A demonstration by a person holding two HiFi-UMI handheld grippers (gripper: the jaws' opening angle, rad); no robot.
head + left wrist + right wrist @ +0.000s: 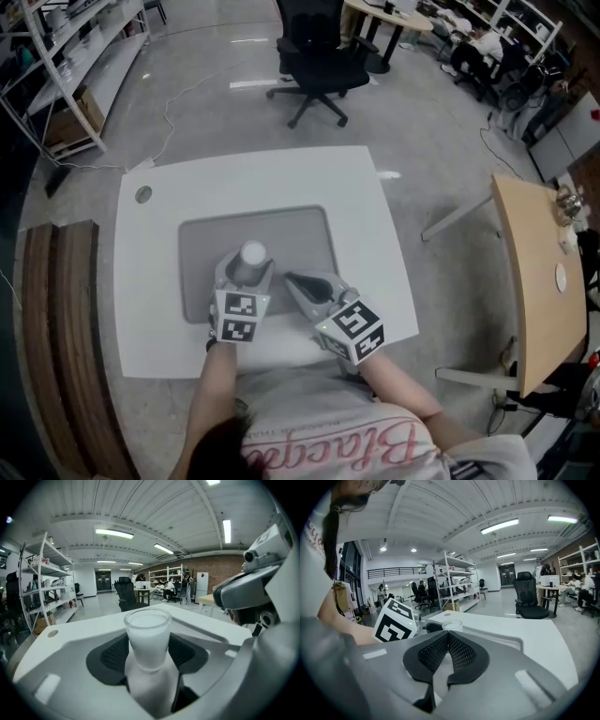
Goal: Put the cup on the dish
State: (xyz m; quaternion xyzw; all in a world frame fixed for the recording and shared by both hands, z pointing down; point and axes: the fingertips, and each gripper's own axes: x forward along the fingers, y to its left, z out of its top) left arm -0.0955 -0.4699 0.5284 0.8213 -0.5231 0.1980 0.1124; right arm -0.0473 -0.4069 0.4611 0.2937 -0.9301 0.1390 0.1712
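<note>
A frosted white cup (252, 254) stands upright between the jaws of my left gripper (246, 265), over the grey mat (300, 234) on the white table (366, 206). In the left gripper view the cup (149, 634) fills the gap and both black pads (112, 654) close in on its sides. My right gripper (292, 279) lies just right of the cup, its pads (461, 654) meeting at the tip with nothing between them. The cup's rim (452, 625) shows beyond that tip. No dish shows in any view.
A black office chair (319, 56) stands beyond the table's far edge. A wooden side table (534, 272) is at the right, metal shelving (84, 56) at the far left, and a wooden bench (66, 328) along the left. A cable grommet (142, 194) sits in the table's left corner.
</note>
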